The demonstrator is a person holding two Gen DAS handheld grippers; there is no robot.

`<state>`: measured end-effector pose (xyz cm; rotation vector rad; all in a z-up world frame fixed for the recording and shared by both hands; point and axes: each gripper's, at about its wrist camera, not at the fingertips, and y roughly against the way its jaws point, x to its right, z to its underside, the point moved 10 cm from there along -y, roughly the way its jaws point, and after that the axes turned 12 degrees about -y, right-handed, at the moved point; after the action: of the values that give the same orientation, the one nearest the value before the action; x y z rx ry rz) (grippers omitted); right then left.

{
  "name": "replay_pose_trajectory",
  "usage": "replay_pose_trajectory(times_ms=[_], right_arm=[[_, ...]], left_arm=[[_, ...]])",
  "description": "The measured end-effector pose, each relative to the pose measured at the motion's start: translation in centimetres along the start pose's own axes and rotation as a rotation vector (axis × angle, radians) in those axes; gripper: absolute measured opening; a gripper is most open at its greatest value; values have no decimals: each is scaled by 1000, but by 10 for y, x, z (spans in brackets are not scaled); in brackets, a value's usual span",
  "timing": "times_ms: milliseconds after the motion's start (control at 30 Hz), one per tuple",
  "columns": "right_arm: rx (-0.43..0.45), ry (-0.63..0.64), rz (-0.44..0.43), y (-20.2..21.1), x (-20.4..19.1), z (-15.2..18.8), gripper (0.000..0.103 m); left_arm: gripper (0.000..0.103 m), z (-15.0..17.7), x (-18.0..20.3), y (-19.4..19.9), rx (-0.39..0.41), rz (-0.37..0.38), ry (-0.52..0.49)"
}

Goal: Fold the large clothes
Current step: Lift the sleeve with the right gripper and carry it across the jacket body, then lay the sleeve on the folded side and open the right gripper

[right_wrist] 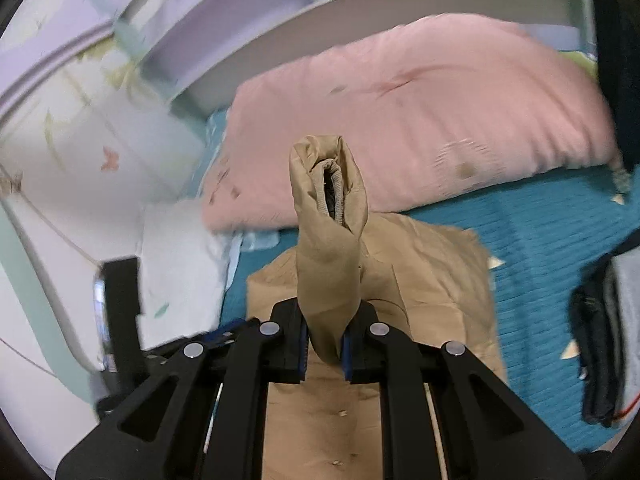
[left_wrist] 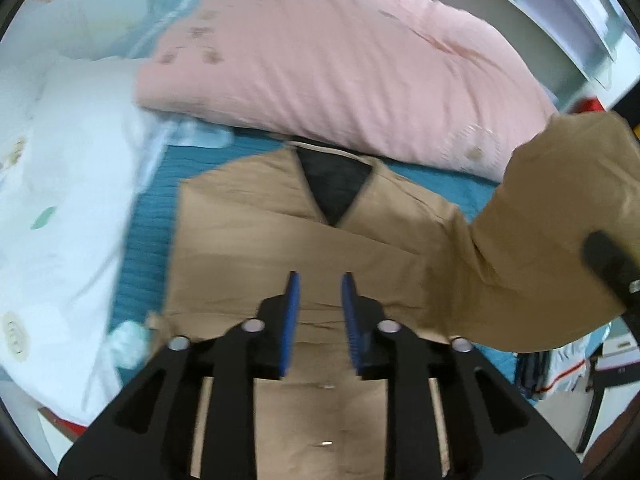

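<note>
Tan fabric fills the middle of both views: your jacket [left_wrist: 248, 240] lies front-up on the teal bedspread [left_wrist: 140, 264], its dark lining showing in a V at the collar [left_wrist: 334, 188]. Your right tool [right_wrist: 325, 344] is clamped on the sleeve [right_wrist: 330, 248], which stands up from between the blue pads [right_wrist: 347, 356] with its ribbed cuff [right_wrist: 330, 184] gaping open at the top. From the left wrist view that same sleeve is lifted off the bed at the right side. Your left tool [left_wrist: 320, 320] hovers over the jacket's front with its pads parted and nothing between them. A pink quilt [left_wrist: 340, 64] lies just beyond the collar, and a white pillow [left_wrist: 68, 184] is beside the jacket.
</note>
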<state>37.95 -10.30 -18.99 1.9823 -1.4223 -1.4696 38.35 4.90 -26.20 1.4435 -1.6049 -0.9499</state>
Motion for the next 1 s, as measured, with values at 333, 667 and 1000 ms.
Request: replay_pose_trajectory(times_ms=[333, 667, 1000], right_arm=[[-145, 111, 59, -93, -70, 67, 12], [-293, 186, 226, -205, -69, 126, 12], [-441, 55, 147, -260, -60, 160, 45]], left_arm=[[50, 30, -119, 30, 14, -87, 104], [51, 65, -169, -7, -63, -83, 131], [51, 95, -191, -42, -150, -70, 185]])
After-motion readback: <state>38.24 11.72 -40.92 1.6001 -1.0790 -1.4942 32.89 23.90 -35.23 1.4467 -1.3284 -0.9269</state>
